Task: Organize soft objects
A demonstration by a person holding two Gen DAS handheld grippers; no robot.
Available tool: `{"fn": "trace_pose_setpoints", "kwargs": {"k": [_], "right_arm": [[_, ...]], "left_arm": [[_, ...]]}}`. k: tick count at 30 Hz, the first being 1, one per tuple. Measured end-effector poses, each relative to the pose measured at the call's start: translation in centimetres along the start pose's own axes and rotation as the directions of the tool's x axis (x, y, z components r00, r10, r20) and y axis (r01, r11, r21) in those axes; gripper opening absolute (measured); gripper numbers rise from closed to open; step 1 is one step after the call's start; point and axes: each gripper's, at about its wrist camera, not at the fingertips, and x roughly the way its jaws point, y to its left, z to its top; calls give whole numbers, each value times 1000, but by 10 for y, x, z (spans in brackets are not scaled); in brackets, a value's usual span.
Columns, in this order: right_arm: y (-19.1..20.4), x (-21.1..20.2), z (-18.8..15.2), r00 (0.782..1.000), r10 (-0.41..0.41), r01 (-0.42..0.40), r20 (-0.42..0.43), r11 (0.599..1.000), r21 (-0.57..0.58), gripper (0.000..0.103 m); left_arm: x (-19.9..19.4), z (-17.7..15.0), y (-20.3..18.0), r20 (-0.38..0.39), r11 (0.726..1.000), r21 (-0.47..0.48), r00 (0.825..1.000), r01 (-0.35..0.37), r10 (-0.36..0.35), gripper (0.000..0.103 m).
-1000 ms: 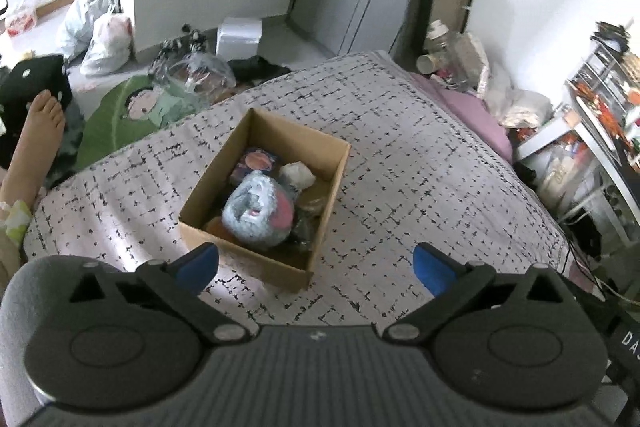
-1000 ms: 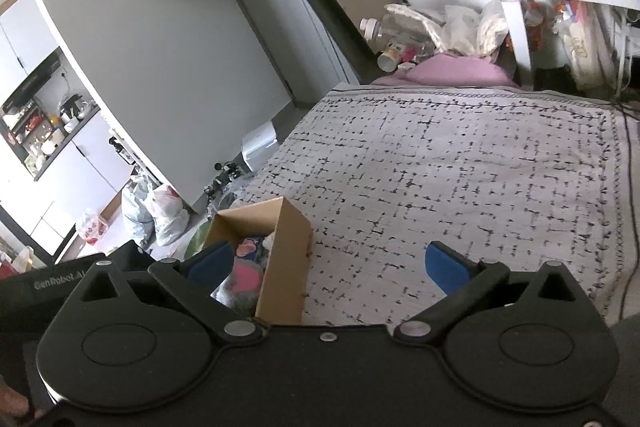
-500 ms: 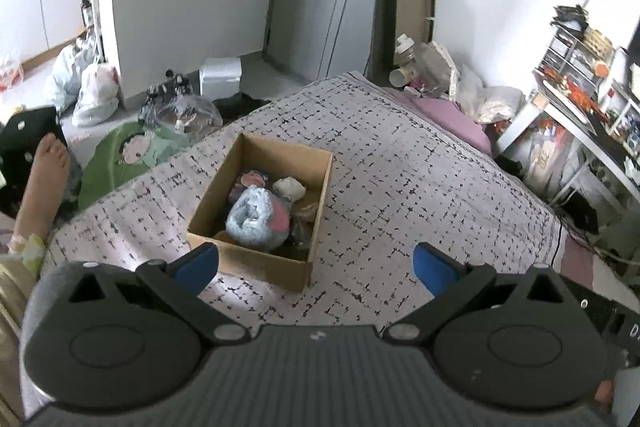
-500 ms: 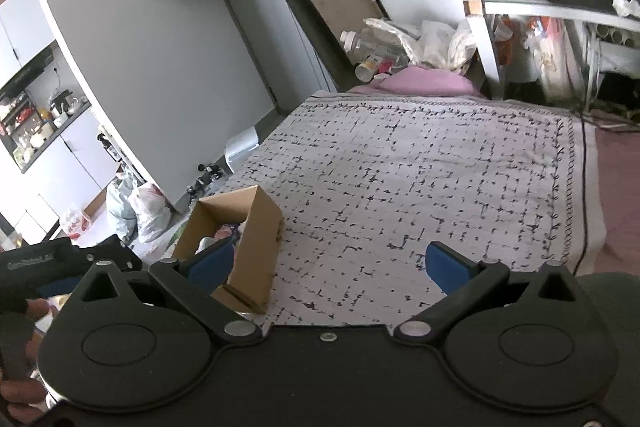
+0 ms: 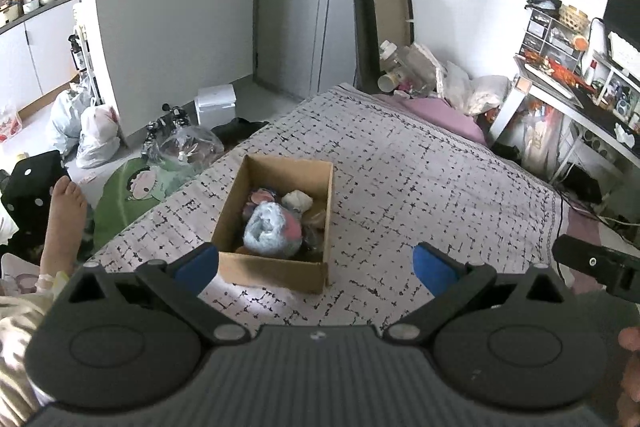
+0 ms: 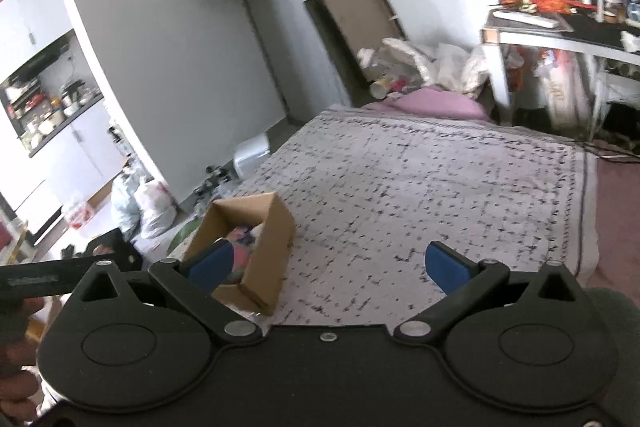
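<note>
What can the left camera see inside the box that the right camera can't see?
Only the left wrist view looks down into the cardboard box, showing the blue-and-pink fluffy toy on top and a small whitish soft item behind it, plus a bare foot beside the bed.
Only the right wrist view shows the box's outer side wall, with just a peek of pink and blue inside.
Both show the patterned bedspread, the box on it, and open, empty grippers: left gripper, right gripper.
</note>
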Motion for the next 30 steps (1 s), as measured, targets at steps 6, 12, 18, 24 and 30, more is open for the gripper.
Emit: {"fn": "trace_pose_setpoints", "kwargs": {"k": [6,12,18,24,30], "right_arm": [[9,8,-3,999,17,-18,-42,1000,-25,103],[12,11,-5,998,18,-19,-63,1000,-21,103],[13,8,-2,999,5,-6,-53,1000,-18,103],[18,10,-4,998,-5,2,-64,999,-49,103],[22,9,-3,998,-5,1,-64,998,-67,103]], "left_arm": [[6,-7,2,-21,1000,5,1000,-11,11,103],[8,-8,3,-23,1000,7,1000,-16,16,103],[6,-8,6,-21,1000,13,999,-24,24,103],[3,-5,13,-22,1000,-7,999,-24,24,103],[0,-3,13,-20,1000,-6,1000,-24,23,103]]}}
